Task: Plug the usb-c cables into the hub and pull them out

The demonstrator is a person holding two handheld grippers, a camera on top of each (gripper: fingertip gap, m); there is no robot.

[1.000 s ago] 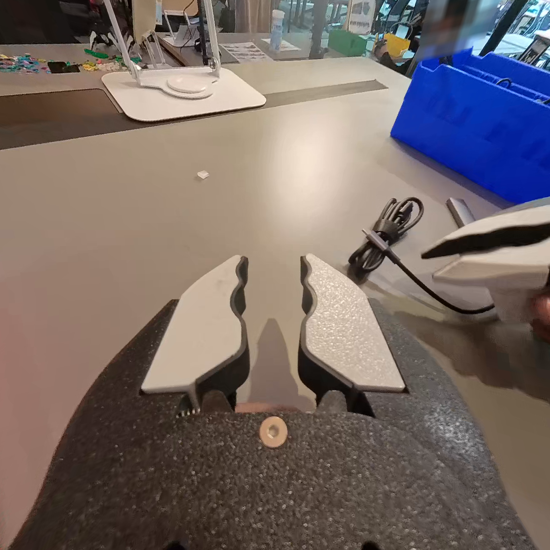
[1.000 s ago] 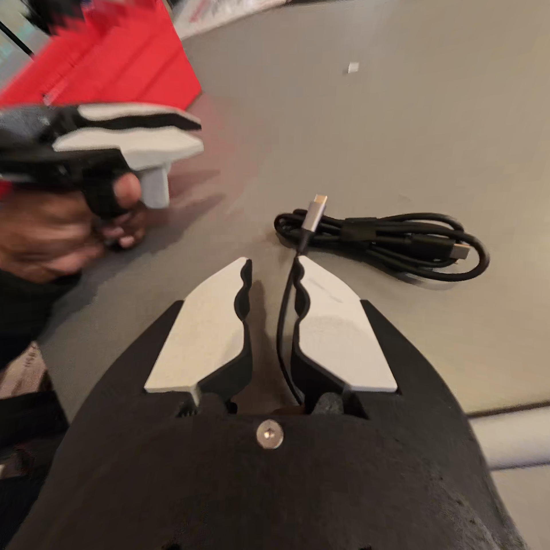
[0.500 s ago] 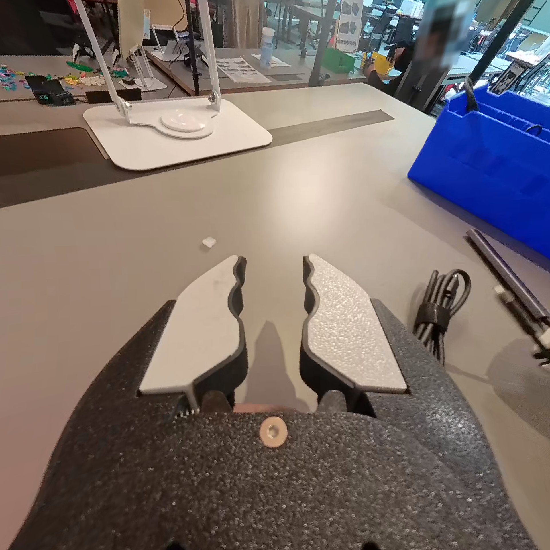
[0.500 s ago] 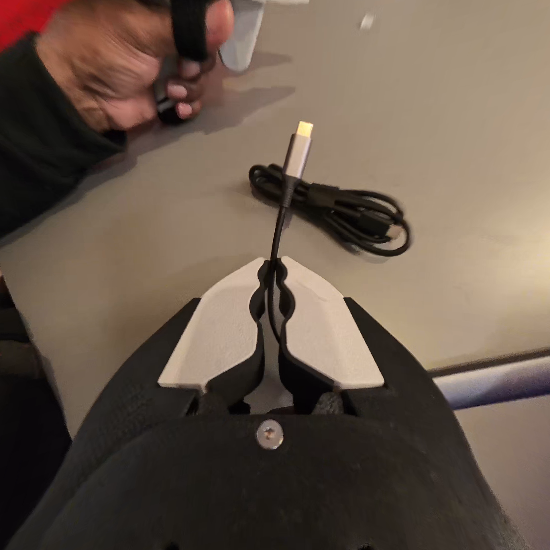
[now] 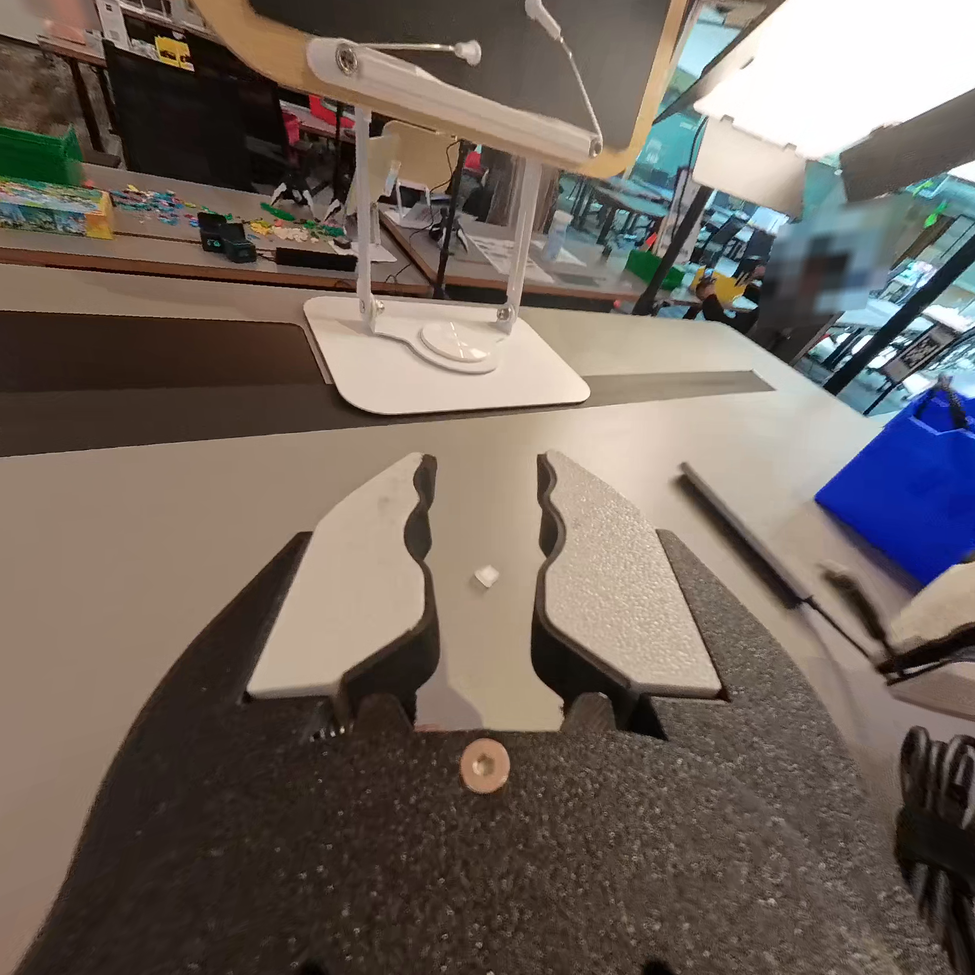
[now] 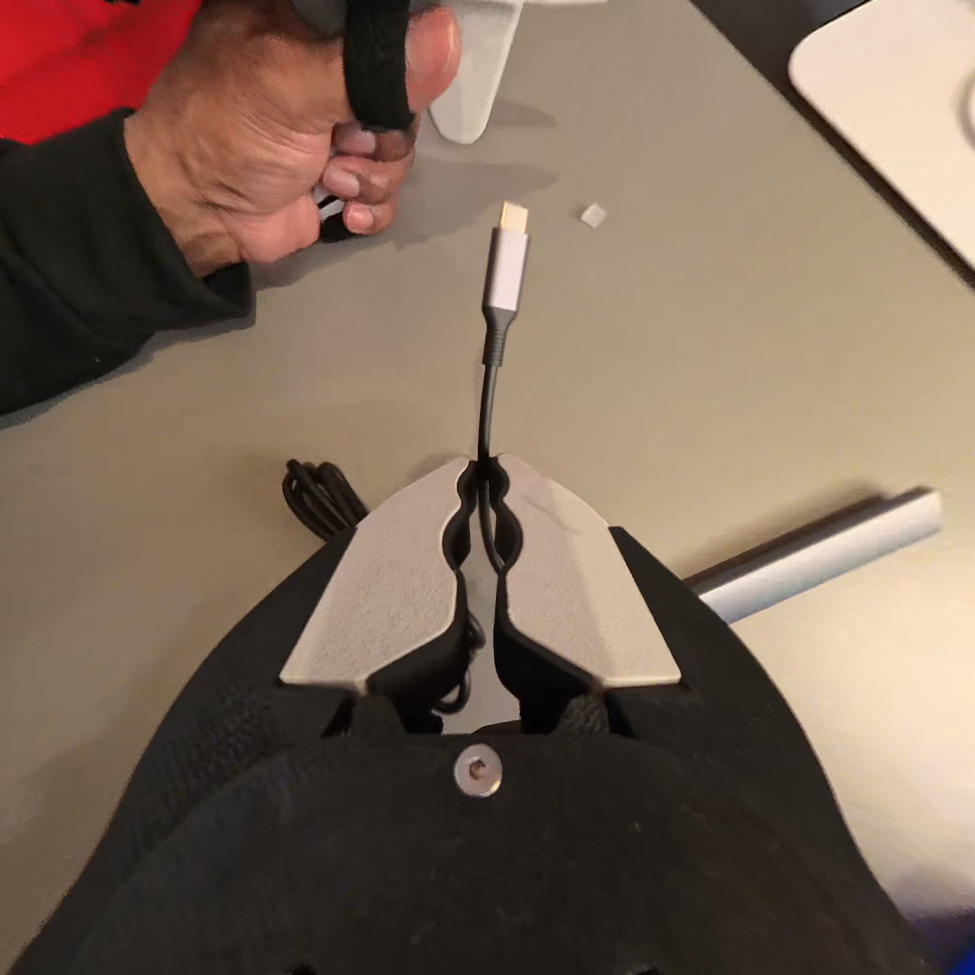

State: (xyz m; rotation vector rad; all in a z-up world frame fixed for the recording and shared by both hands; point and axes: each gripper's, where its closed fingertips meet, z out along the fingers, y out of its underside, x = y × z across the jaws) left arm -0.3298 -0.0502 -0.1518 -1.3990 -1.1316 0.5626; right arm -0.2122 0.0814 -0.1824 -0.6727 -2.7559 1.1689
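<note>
My right gripper (image 6: 483,464) is shut on a black usb-c cable (image 6: 488,401). Its silver plug (image 6: 509,264) sticks out ahead of the fingertips, above the grey table. The rest of the cable, a tied black coil (image 6: 316,493), lies under the gripper's left side and shows at the lower right edge of the left wrist view (image 5: 939,823). The long grey hub (image 6: 823,554) lies on the table right of my right gripper; in the left wrist view the hub (image 5: 738,533) lies to the right. My left gripper (image 5: 486,464) is open and empty, above the table.
A small white chip (image 5: 486,576) lies on the table between the left fingers. A white stand base (image 5: 448,364) stands ahead. A blue bin (image 5: 907,501) is at the right. The person's hand (image 6: 274,158) on the left gripper's handle is ahead-left of the plug. The tips of one gripper are about 20 centimetres away from the tips of the other. Measured from the fingertips, the tied black coil (image 6: 316,493) is 8 centimetres or so from the right gripper and 20 centimetres from the left.
My right gripper closed on the cable and lifted its plug end clear of the coil. My left gripper moved left and forward, away from the cable, staying open.
</note>
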